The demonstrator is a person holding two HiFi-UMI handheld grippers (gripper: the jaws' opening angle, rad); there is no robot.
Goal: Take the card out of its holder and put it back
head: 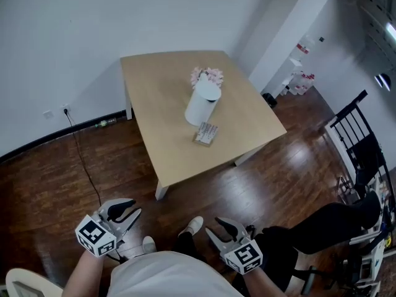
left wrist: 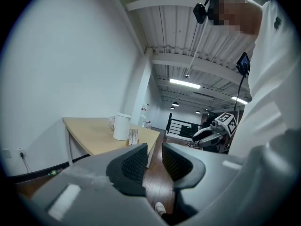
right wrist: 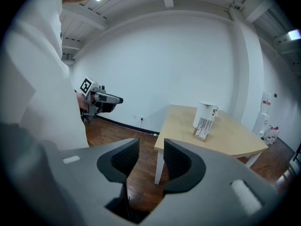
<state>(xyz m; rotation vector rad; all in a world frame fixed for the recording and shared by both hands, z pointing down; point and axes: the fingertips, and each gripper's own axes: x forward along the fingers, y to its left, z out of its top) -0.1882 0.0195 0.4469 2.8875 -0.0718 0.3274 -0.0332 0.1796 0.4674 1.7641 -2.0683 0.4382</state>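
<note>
A printed card (head: 206,132) stands in a low wooden holder (head: 202,142) near the front edge of the light wooden table (head: 161,85), just in front of a white vase (head: 202,103). Both grippers are far from it, down by the person's body over the floor. The left gripper (head: 128,215) is open with a narrow gap and nothing in it; the right gripper (head: 221,230) is the same. The left gripper view has the left gripper (left wrist: 154,160) aimed past the card (left wrist: 133,136). In the right gripper view the right gripper (right wrist: 151,160) has the card (right wrist: 203,126) off to its right.
Pink flowers (head: 207,75) top the vase. A black cable (head: 83,159) runs over the dark wood floor from a wall socket. At the right are a black chair (head: 356,132) and a black-trousered leg (head: 328,223). A white shoe (head: 193,225) shows between the grippers.
</note>
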